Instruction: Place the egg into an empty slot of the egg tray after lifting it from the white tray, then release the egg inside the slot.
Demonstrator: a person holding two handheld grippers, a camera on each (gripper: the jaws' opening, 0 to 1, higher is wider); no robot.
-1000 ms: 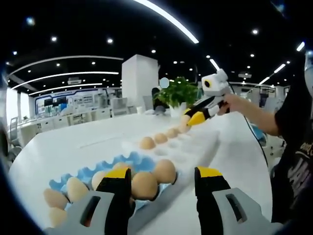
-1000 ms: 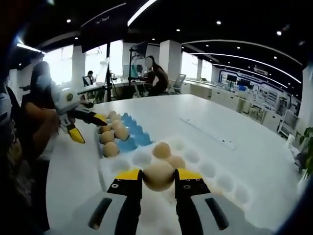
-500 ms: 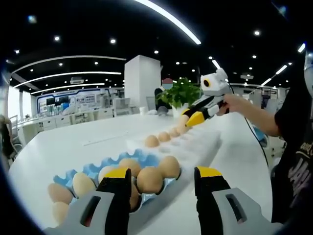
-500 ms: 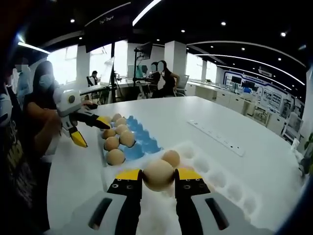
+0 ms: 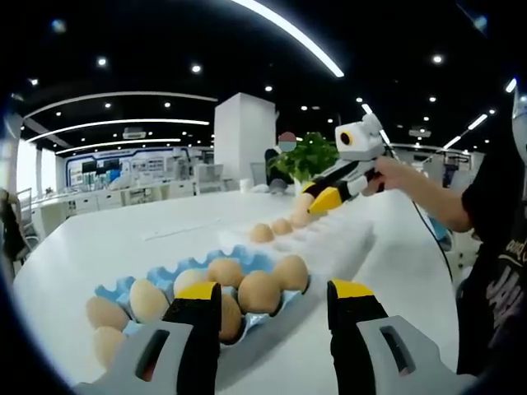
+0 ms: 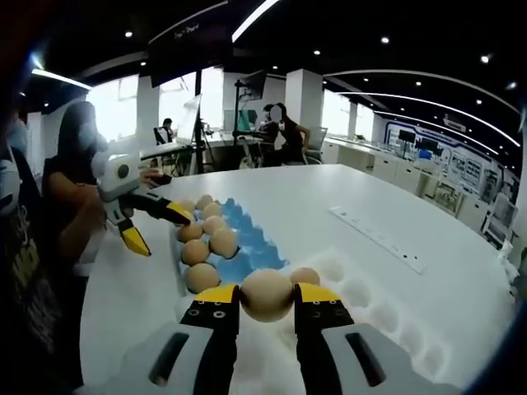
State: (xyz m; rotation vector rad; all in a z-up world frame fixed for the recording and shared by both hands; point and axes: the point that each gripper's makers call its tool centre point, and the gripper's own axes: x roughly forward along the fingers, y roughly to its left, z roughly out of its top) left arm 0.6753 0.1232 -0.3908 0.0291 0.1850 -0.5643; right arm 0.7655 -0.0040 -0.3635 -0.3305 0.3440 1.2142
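The right gripper [image 6: 267, 303] gripped an egg [image 6: 267, 295] between its yellow tips, raised over the near end of the white tray [image 6: 387, 333]. The egg's long axis could not be told. Beyond the white tray lay the blue egg tray [image 6: 247, 247], partly filled. The left gripper [image 5: 274, 304] hovered near the egg tray's corner, jaws spread and holding nothing.

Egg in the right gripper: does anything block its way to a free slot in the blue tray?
Nothing visible does. The right gripper holds the egg above the white tray; the blue egg tray lies just beyond, with open slots. The left gripper hovers at the tray's far side, jaws open.
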